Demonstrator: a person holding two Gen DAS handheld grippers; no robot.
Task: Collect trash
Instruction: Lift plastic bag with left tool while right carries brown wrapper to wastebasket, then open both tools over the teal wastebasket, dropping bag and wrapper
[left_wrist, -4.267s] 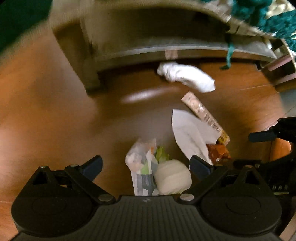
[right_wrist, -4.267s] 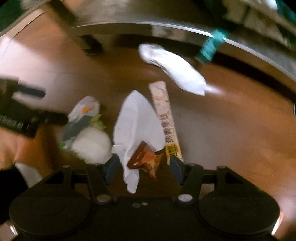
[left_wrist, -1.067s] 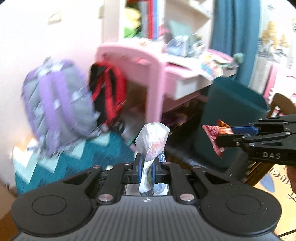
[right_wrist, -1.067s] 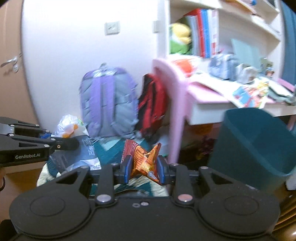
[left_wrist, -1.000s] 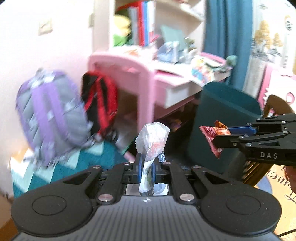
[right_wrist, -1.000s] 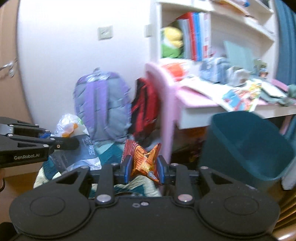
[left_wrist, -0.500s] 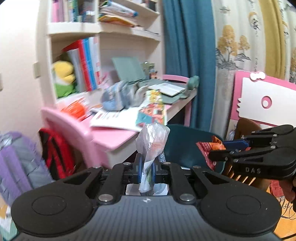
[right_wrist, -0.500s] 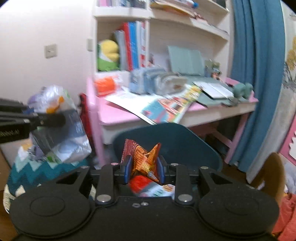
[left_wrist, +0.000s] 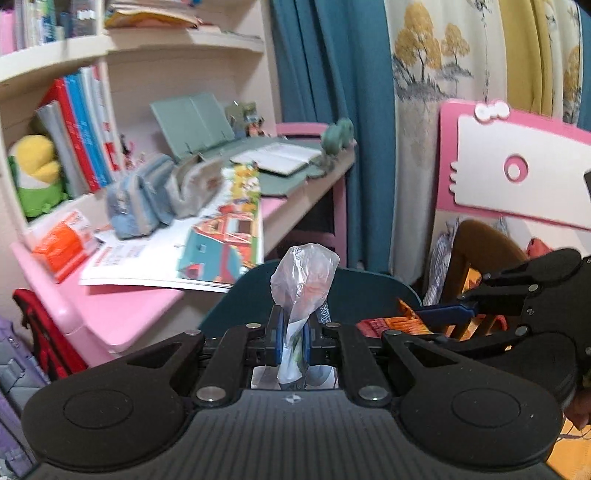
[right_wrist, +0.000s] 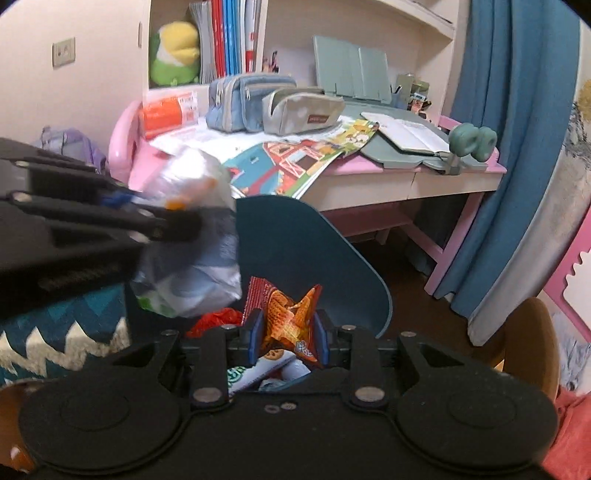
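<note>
My left gripper (left_wrist: 291, 339) is shut on a crumpled clear plastic bag (left_wrist: 304, 277) and holds it over the teal trash bin (left_wrist: 369, 291). The bag also shows in the right wrist view (right_wrist: 192, 236), hanging from the left gripper (right_wrist: 173, 221) above the bin. My right gripper (right_wrist: 288, 338) is shut on an orange snack wrapper (right_wrist: 290, 317), just above the open teal bin (right_wrist: 314, 251). The wrapper also shows in the left wrist view (left_wrist: 391, 325). Several wrappers (right_wrist: 255, 369) lie inside the bin.
A pink desk (right_wrist: 369, 177) with pencil cases (right_wrist: 251, 99), papers and a book stand is behind the bin. Blue curtain (right_wrist: 517, 147) hangs at right. A brown chair (right_wrist: 532, 339) and a teal zigzag cushion (right_wrist: 62, 332) flank the bin.
Both grippers have swung from the floor, where they picked up the bag and the wrapper, across the room to the bin. In the last half second they closed in over its opening.
</note>
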